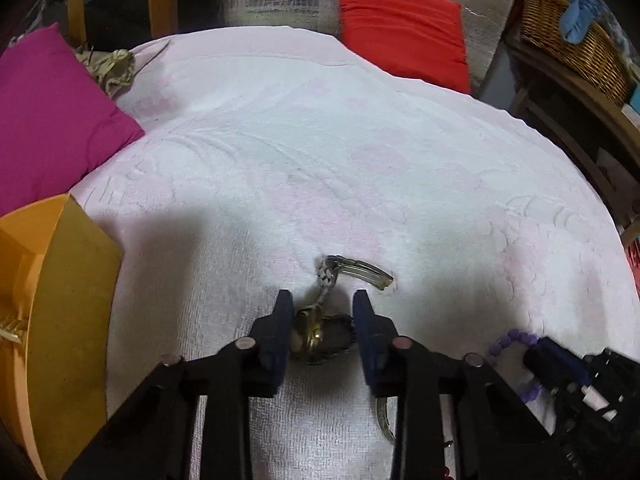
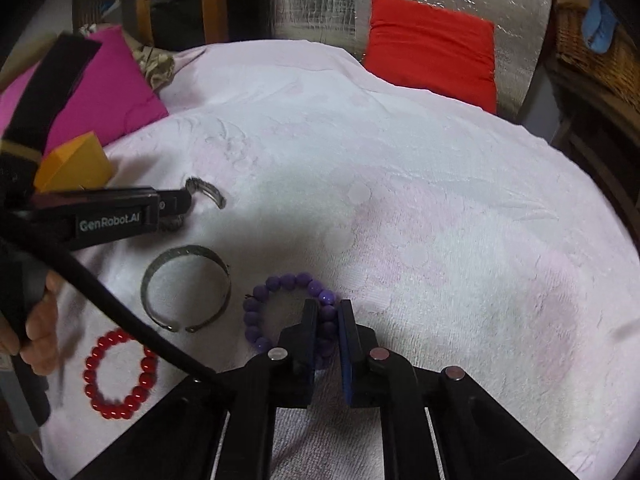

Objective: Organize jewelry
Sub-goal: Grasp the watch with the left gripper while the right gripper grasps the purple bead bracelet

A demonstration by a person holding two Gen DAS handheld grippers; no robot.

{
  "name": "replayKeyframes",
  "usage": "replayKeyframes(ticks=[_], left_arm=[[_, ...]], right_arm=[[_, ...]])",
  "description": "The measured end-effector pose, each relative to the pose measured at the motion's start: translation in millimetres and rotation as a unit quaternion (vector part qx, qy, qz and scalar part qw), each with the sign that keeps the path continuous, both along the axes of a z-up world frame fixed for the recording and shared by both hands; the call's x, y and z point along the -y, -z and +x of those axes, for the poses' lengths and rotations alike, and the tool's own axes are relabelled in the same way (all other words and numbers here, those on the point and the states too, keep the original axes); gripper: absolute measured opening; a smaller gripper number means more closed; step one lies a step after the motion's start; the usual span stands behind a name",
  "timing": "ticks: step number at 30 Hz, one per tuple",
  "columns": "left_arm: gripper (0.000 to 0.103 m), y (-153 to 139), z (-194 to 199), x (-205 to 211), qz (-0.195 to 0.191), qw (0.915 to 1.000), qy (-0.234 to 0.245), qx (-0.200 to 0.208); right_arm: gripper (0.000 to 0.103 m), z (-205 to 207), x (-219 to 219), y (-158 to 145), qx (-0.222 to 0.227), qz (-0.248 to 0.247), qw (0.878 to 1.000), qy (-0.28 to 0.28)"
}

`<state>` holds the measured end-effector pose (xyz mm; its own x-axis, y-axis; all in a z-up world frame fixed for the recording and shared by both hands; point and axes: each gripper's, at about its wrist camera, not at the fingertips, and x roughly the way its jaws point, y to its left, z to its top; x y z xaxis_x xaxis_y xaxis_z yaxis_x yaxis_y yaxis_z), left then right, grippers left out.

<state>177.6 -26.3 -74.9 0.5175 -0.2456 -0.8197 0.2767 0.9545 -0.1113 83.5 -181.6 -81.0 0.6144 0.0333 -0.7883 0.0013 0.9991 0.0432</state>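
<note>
A gold and silver wristwatch (image 1: pixel 320 332) lies on the white towel (image 1: pixel 320 160), its clasp strap (image 1: pixel 360 272) stretched forward. My left gripper (image 1: pixel 322 300) is open with its fingers on either side of the watch case. In the right wrist view my right gripper (image 2: pixel 328 308) is shut on the right side of a purple bead bracelet (image 2: pixel 280 284). A silver cuff bangle (image 2: pixel 186 288) and a red bead bracelet (image 2: pixel 120 376) lie left of it. The orange box (image 1: pixel 48 280) stands at the left.
A magenta cushion (image 1: pixel 52 112) lies at the far left and a red cushion (image 1: pixel 404 28) at the back. A wicker basket (image 1: pixel 572 48) sits on a shelf at the right. The left gripper's cable (image 2: pixel 120 308) crosses above the red bracelet.
</note>
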Motion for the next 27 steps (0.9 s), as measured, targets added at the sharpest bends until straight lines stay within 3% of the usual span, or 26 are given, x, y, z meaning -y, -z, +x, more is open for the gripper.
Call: replayKeyframes(ticks=[1, 2, 3, 10, 27], left_arm=[[0.028, -1.2, -0.4, -0.3, 0.0, 1.0, 0.0, 0.0], [0.013, -2.5, -0.7, -1.7, -0.001, 1.0, -0.002, 0.001], [0.01, -4.6, -0.7, -3.5, -0.004, 1.0, -0.002, 0.001], [0.01, -15.1, -5.3, -18.6, -0.018, 0.9998, -0.011, 0.005], [0.01, -74.1, -38.6, -24.0, -0.042, 0.9953, 0.016, 0.086]], right_arm=[[0.011, -0.8, 4.8, -1.6, 0.001, 0.01, 1.0, 0.005], [0.011, -1.8, 7.4, -3.2, 0.003, 0.019, 1.0, 0.008], [0.011, -2.4, 10.0, -4.6, 0.004, 0.032, 0.999, 0.01], [0.011, -9.5, 24.2, -16.7, 0.021, 0.086, 0.996, 0.017], [0.011, -28.7, 49.0, -44.2, 0.074, 0.14, 0.987, 0.03]])
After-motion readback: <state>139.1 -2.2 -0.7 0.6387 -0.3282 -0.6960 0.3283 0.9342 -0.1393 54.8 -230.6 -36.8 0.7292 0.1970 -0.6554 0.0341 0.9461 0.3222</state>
